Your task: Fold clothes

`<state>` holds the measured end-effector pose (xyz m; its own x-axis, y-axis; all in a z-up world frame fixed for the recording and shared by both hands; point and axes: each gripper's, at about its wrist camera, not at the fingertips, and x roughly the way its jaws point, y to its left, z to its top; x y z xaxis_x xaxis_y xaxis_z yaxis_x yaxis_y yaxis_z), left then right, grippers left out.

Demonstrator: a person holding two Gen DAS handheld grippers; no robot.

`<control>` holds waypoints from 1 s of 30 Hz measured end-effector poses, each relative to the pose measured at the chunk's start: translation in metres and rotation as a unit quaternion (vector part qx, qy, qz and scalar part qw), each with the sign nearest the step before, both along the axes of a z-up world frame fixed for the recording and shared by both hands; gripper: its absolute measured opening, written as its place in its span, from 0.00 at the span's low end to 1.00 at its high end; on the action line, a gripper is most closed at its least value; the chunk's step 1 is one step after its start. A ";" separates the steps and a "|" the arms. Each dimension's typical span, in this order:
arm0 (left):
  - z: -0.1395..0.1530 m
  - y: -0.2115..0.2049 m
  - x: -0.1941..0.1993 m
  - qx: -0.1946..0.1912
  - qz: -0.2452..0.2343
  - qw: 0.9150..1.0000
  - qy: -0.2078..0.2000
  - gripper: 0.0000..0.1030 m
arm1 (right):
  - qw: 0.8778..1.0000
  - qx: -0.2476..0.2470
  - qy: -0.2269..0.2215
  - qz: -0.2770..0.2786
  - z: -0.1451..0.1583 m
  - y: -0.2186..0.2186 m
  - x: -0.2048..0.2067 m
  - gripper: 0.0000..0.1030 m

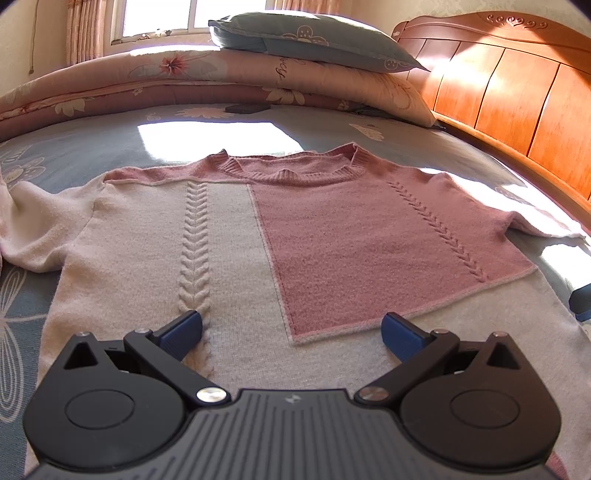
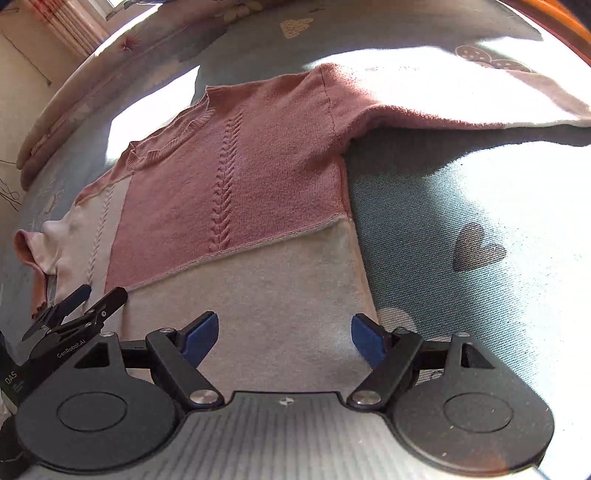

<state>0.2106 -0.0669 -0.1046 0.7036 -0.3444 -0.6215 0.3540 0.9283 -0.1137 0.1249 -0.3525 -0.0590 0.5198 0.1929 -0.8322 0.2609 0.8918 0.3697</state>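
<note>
the left tongs (image 1: 291, 332) stand wide apart over the cream hem of the sweater (image 1: 258, 229), gripping nothing. the right tongs (image 2: 284, 339) are likewise apart and empty, above the sweater's cream lower corner, with its side edge just under the right pad. in the right wrist view the left tongs show at the lower left edge, beside the hem.

the sweater lies flat, front up, on the bed (image 1: 74, 147), pink across chest and shoulders, cream below and along one side, both sleeves (image 2: 461, 103) spread out sideways. nothing rests on it. beyond the collar a small dark object (image 1: 247, 108) lies on the sheet, then a folded floral quilt (image 1: 184, 77) with a pillow (image 1: 314, 37) on top, the wooden headboard (image 1: 517, 92) and a window (image 1: 192, 14).
</note>
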 end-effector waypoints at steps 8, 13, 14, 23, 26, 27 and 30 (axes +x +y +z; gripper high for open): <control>0.000 0.003 -0.001 -0.006 -0.002 1.000 0.003 0.99 | 1.000 -0.020 -0.019 0.007 -0.007 0.033 0.000 0.84; -0.001 -0.003 -0.004 0.018 -0.008 1.000 -0.004 0.99 | 0.999 -0.040 -0.010 -0.017 -0.023 0.025 -0.041 0.84; -0.002 -0.003 -0.005 0.020 -0.007 1.000 -0.005 0.99 | 0.999 -0.034 -0.006 -0.024 -0.022 0.023 -0.052 0.84; -0.004 -0.005 -0.008 0.026 -0.004 1.000 -0.015 0.99 | 0.998 -0.037 0.013 -0.040 -0.024 0.043 -0.123 0.86; -0.004 -0.005 -0.008 0.028 -0.003 0.999 -0.016 0.99 | 0.998 -0.049 0.010 -0.043 -0.021 0.049 -0.143 0.86; -0.004 -0.006 -0.008 0.030 -0.003 0.999 -0.016 0.99 | 0.998 -0.050 0.007 -0.044 -0.018 0.049 -0.144 0.86; -0.004 -0.006 -0.009 0.031 -0.003 0.999 -0.017 0.99 | 0.998 -0.052 -0.004 -0.046 -0.010 0.051 -0.148 0.86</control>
<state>0.2019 -0.0728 -0.1088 0.7229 -0.3102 -0.6175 0.3619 0.9312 -0.0441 -0.0236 -0.3017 -0.0690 0.5378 0.0564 -0.8412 0.3404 0.8983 0.2778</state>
